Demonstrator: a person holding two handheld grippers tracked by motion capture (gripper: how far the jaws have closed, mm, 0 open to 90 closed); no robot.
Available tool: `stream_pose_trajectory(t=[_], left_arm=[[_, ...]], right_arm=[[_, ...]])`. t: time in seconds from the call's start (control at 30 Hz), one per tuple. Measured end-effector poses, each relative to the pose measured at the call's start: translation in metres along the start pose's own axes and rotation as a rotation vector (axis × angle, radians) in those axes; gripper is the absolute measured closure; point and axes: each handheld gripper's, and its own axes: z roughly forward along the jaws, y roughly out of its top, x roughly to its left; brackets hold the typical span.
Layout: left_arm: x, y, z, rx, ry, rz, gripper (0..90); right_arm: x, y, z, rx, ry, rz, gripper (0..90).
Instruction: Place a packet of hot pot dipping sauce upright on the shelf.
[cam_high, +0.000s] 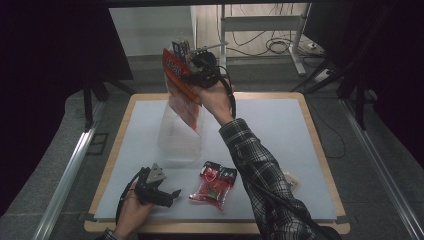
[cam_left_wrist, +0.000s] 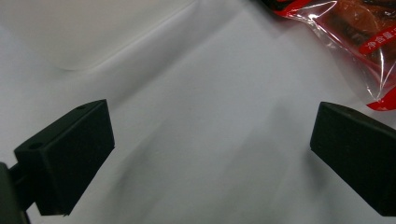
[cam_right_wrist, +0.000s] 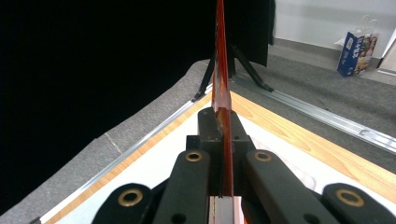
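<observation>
Packet (cam_high: 181, 85) hangs above the clear bin (cam_high: 179, 132) at the worktop's (cam_high: 280, 130) far middle, pinched edge-on in the right gripper (cam_high: 192, 67) fingers. Best lower it straight into the opening before letting go; the left gripper (cam_high: 167, 195) rests near-left, fingers wide, beside another packet (cam_high: 214, 185).

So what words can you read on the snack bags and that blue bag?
"净含量" in white on a red strip of the packet on the table; the rest there is cut off.
The red packet held by the right gripper: white print on the red packet, too blurred to read.
The blue bag on the floor: white letters, too small to read.
</observation>
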Motion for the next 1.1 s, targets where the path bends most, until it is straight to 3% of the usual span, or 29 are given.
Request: stream_pose_trajectory(t=[0.17, 0.6, 0.8, 0.97, 1.1], left_arm=[[0.0, 0.0, -0.001, -0.008, -0.001, -0.005, 0.0], [0.0, 0.0, -0.001, -0.009, -0.002, -0.005, 0.0], [0.0, 0.0, -0.001, -0.004, 0.0, -0.002, 0.0], [-0.001, 0.0, 0.0, 0.0, 0.004, 0.0, 0.0], [-0.001, 0.0, 0.0, 0.002, 0.001, 0.0, 0.0]], right_arm=[[0.003, -0.004, 0.008, 0.017, -0.02, -0.015, 88.6], [-0.013, -0.037, 0.042, 0.074, -0.063, 0.008, 88.5], [-0.019, -0.045, 0.05, 0.071, -0.047, 0.022, 88.5], [-0.022, -0.047, 0.051, 0.081, -0.122, -0.048, 88.3], [-0.03, -0.049, 0.05, 0.081, -0.153, -0.035, 88.1]])
